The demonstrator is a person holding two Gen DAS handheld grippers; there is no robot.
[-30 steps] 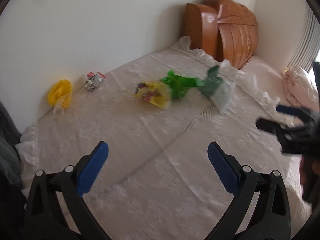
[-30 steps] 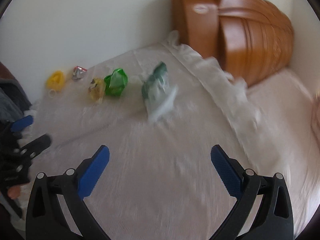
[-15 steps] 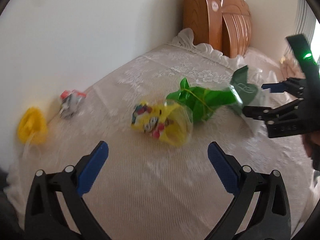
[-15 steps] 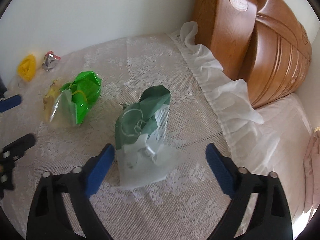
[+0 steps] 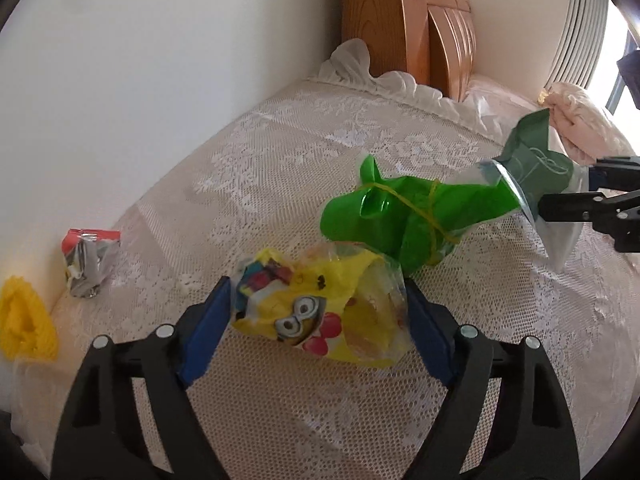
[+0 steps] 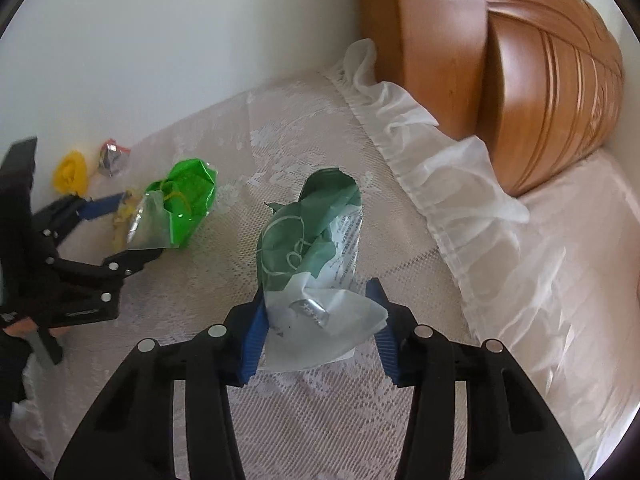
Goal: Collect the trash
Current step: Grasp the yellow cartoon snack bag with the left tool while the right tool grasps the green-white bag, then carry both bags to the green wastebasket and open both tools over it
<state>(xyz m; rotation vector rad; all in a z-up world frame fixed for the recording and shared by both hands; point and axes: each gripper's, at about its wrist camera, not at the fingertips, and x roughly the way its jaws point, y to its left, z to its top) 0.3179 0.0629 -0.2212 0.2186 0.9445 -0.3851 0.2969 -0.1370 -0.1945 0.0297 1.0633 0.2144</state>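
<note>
Bed [image 5: 280, 168] under a lace cover carries all the trash; its wooden headboard [image 6: 520, 80] is cut off at the top of frame. My right gripper [image 6: 318, 334] has its fingers narrowed on both sides of the green-and-white bag [image 6: 312, 248], pads touching its white lower end, bag lying on the bed. My left gripper [image 5: 318, 322] brackets the yellow cartoon wrapper [image 5: 316, 312], fingers against its two ends; firm pinch or not, can't tell. Bright green bag [image 5: 408, 216] lies just behind it. Crumpled silver-red wrapper [image 5: 88, 260] and yellow mesh piece [image 5: 24, 324] sit near the wall, the mesh partly cut off.
</note>
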